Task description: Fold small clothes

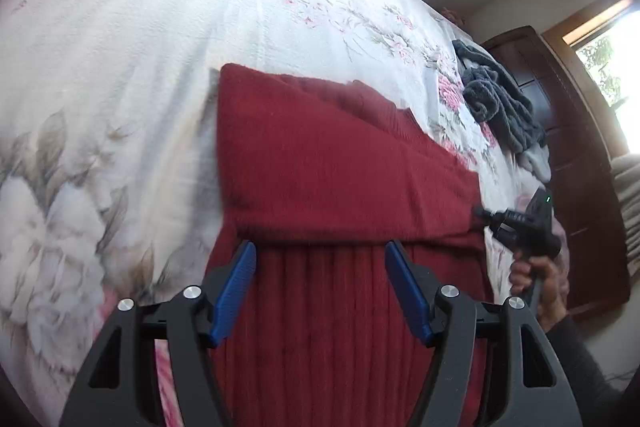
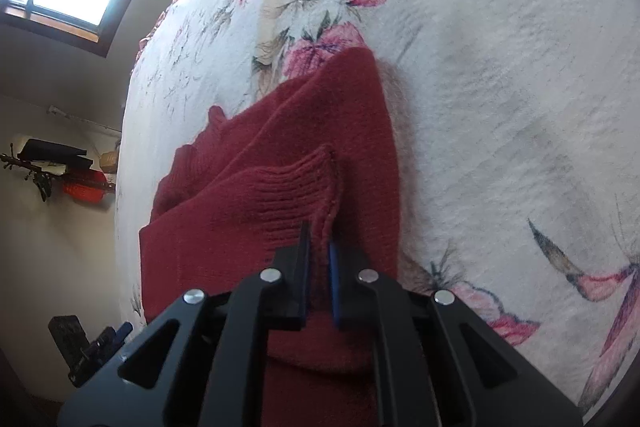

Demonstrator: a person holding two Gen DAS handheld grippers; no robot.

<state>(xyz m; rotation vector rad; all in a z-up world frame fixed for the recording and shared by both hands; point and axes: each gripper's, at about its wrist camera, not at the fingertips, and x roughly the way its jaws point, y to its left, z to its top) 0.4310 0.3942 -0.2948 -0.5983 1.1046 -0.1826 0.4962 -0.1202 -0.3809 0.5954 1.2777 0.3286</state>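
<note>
Carefully, with my right tongs (image 2: 319, 247) pinched tight on the ribbed cuff of the red knitted sweater (image 1: 340, 167) lying at the bed's (image 1: 120, 87) near edge, and my left tongs (image 1: 320, 259) gaping empty above it, I should draw the sleeve flat across.

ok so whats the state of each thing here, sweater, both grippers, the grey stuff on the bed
red sweater: lying on the floral bedspread, partly folded, one layer turned over the ribbed part
left gripper: open, fingers either side of the ribbed knit, holding nothing
right gripper: shut on the red sweater's edge
grey clothes: crumpled, unfolded, near the bed's edge
</note>
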